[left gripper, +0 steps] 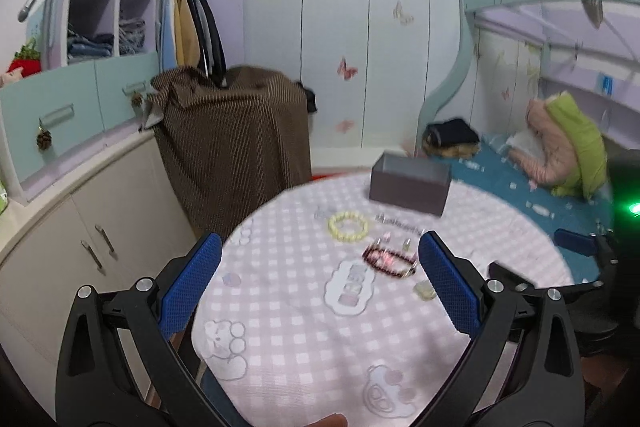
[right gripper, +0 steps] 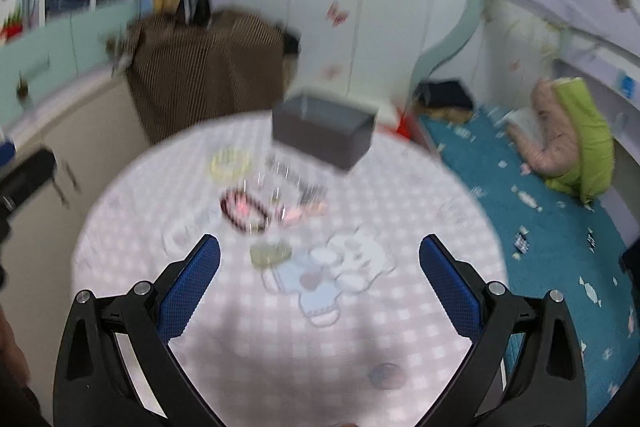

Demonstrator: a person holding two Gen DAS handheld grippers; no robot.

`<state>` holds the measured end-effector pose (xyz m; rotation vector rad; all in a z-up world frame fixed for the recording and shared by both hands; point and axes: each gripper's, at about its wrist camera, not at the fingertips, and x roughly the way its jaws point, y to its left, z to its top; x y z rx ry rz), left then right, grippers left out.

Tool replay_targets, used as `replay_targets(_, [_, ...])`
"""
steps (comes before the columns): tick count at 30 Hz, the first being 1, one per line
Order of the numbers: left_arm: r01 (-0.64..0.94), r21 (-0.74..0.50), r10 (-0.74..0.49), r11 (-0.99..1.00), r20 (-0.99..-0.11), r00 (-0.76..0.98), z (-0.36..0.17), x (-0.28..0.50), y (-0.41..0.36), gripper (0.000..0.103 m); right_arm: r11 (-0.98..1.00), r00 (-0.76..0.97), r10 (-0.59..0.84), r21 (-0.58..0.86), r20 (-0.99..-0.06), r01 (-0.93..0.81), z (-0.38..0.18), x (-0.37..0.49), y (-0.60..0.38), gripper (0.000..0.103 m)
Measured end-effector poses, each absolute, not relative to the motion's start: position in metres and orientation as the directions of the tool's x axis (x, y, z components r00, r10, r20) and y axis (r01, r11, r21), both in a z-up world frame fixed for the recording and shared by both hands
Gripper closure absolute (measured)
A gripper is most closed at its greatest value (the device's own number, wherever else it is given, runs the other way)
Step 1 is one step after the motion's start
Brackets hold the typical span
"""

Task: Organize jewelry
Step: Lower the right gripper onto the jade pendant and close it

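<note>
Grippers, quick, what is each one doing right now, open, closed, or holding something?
Left gripper: open, fingers spread wide, holding nothing, above the table.
Right gripper: open, fingers spread wide, holding nothing, above the same table.

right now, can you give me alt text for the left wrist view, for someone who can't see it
The open left gripper hovers empty above a round table with a pink checked cloth, where a yellow bead bracelet, a dark red bead bracelet and smaller trinkets lie loose. A grey open box stands at the table's far edge; behind are pale wardrobes and a bunk bed.
</note>
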<state>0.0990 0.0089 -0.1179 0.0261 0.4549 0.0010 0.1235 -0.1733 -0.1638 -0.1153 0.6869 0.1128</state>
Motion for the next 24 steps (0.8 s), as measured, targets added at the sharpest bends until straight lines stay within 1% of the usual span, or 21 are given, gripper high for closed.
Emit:
replay_targets(6, [0.003, 0.022, 0.009, 1.0, -0.53, 0.848, -0.159, 0.13, 0.015, 0.005, 0.976, 0.666, 0.103, -0.053, -0.739, -0.21, -0.209, 0.163, -0.159, 0.007])
replay_targets(12, [-0.017, 0.004, 0.016, 1.0, -0.594, 0.804, -0.182, 0.151, 0.024, 0.005, 0.965, 0.603, 0.134, -0.034, -0.787, -0.259, -0.228, 0.191, -0.15, 0.008])
replay_targets(13, [-0.018, 0.003, 0.016, 1.0, -0.601, 0.799, -0.185, 0.152, 0.025, 0.005, 0.964, 0.596, 0.137, -0.032, -0.792, -0.264, -0.229, 0.194, -0.15, 0.012])
replay_targets(15, [-0.019, 0.002, 0.016, 1.0, -0.618, 0.786, -0.191, 0.157, 0.026, 0.005, 0.957, 0.571, 0.144, -0.033, -0.808, -0.288, -0.236, 0.201, -0.146, 0.022])
replay_targets(16, [-0.02, 0.002, 0.017, 1.0, -0.626, 0.78, -0.193, 0.157, 0.027, 0.005, 0.954, 0.558, 0.15, -0.028, -0.816, -0.297, -0.239, 0.204, -0.145, 0.03])
replay_targets(18, [-0.023, -0.004, 0.015, 1.0, -0.647, 0.763, -0.199, 0.163, 0.028, 0.005, 0.951, 0.552, 0.176, -0.004, -0.815, -0.309, -0.241, 0.207, -0.146, 0.035])
replay_targets(20, [-0.022, -0.009, 0.011, 1.0, -0.661, 0.75, -0.202, 0.167, 0.027, 0.005, 0.945, 0.552, 0.187, -0.006, -0.813, -0.328, -0.239, 0.208, -0.145, 0.05])
replay_targets(21, [-0.022, -0.009, 0.01, 1.0, -0.667, 0.745, -0.204, 0.17, 0.027, 0.005, 0.943, 0.552, 0.19, -0.005, -0.812, -0.332, -0.239, 0.208, -0.144, 0.054])
replay_targets(22, [-0.019, -0.011, 0.007, 1.0, -0.675, 0.738, -0.206, 0.174, 0.027, 0.005, 0.94, 0.552, 0.195, -0.006, -0.811, -0.34, -0.239, 0.207, -0.143, 0.061])
replay_targets(24, [-0.012, -0.011, 0.002, 1.0, -0.684, 0.729, -0.209, 0.179, 0.025, 0.005, 0.938, 0.548, 0.204, 0.001, -0.811, -0.348, -0.238, 0.207, -0.144, 0.062])
